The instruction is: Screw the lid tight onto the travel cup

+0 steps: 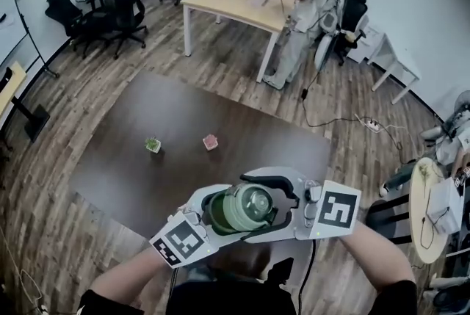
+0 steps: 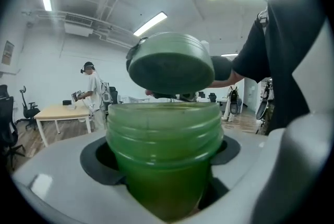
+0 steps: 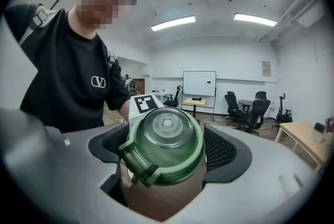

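The green see-through travel cup [image 2: 164,150] stands upright between the jaws of my left gripper [image 2: 164,157], which is shut on its body below the threaded neck. Its mouth is uncovered. The green lid [image 3: 166,151], with a clear dome and a side hinge, sits in my right gripper [image 3: 167,157], which is shut on its rim. From the left gripper view the lid [image 2: 171,67] hangs tilted just above the cup's mouth. In the head view both grippers meet close to my body, the left gripper [image 1: 218,212] with the cup [image 1: 215,214] and the right gripper [image 1: 263,205] with the lid [image 1: 250,207].
A dark brown table [image 1: 242,145] lies ahead, with a small green potted thing [image 1: 153,145] and a small pink thing [image 1: 211,142] on it. Farther off, a person [image 1: 305,5] stands at a light wooden table [image 1: 228,1]. Office chairs [image 1: 125,1] stand at the back left.
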`<state>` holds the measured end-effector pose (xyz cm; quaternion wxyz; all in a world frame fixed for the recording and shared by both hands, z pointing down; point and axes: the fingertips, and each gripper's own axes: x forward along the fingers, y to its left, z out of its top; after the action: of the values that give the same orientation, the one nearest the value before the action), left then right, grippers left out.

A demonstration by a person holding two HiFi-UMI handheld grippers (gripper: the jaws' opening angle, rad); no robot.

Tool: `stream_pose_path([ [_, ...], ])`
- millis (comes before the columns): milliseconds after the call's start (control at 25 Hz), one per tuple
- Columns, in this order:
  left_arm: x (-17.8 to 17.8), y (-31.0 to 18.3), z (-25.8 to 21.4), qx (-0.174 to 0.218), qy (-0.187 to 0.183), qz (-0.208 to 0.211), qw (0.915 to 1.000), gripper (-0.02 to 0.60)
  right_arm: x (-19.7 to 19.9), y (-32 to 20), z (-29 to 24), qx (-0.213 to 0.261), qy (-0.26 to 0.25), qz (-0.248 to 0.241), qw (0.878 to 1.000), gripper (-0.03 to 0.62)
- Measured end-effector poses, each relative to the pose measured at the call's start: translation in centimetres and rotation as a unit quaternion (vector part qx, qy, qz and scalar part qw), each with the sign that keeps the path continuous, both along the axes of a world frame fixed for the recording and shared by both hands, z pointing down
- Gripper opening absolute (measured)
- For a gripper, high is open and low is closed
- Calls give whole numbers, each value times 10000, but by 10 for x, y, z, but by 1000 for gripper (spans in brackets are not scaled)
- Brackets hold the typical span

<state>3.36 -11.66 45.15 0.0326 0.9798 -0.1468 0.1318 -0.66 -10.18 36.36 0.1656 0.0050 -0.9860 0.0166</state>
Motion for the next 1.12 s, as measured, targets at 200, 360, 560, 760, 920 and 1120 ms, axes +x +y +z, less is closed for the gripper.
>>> stream_pose_path([
  [200, 13, 14, -26, 166, -81, 395, 9990, 420, -11, 16, -18, 425, 255, -606, 9969, 460],
  [360, 15, 22, -42, 271, -150, 565, 9979, 420, -14, 26, -24, 566, 375, -846, 9941, 460],
  [560, 15, 22, -53, 413, -271, 545, 9973, 420, -14, 28, -27, 616, 565, -818, 9931, 460],
  [760, 14, 12, -49, 361, -259, 283, 9986, 420, -13, 16, -22, 531, 495, 23, 9974, 460],
  [920, 9, 5, -43, 368, -374, 93, 9986, 420, -13, 0, -11, 266, 672, 1217, 9899, 460],
  [1120, 9, 8, -45, 421, -333, 169, 9984, 419, -14, 0, -12, 119, 773, 1978, 9771, 462],
])
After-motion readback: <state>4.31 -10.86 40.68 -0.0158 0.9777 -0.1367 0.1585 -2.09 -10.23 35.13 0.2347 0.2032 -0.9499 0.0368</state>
